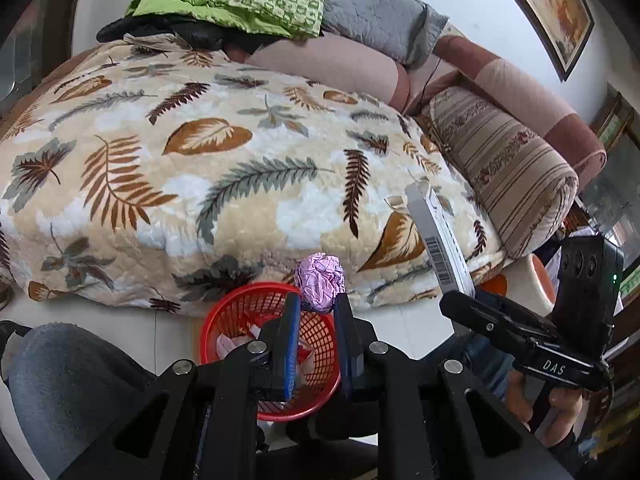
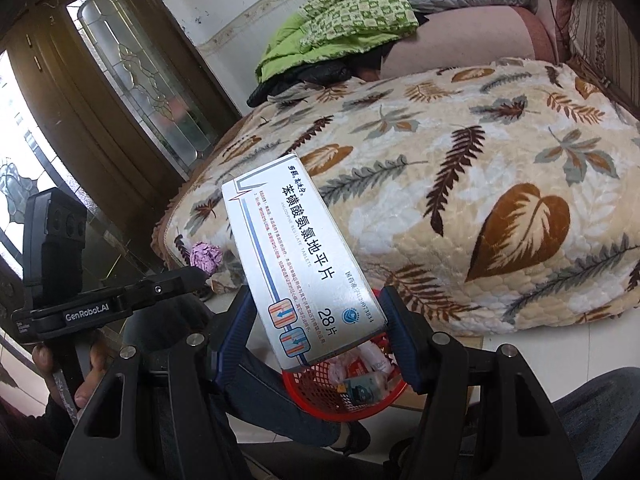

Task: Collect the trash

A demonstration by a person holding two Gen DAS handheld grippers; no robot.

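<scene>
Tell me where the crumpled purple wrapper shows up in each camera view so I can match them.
Left wrist view: the purple wrapper sits low in the centre, pinched at the tips of the left tongs, just above the red basket.
Right wrist view: the wrapper is at middle left, beside the white medicine box.
Shared landmark: the red basket on the floor below.

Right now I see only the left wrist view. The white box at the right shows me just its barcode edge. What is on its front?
Observer: The white box carries blue Chinese print and the figure 28; it is a tablet carton.
Operator: Do the right tongs hold it on both sides?
Observer: Yes, the right tongs press both long edges, above the red basket.
Operator: What lies inside, besides wrappers?
Observer: A small blue packet.
</scene>
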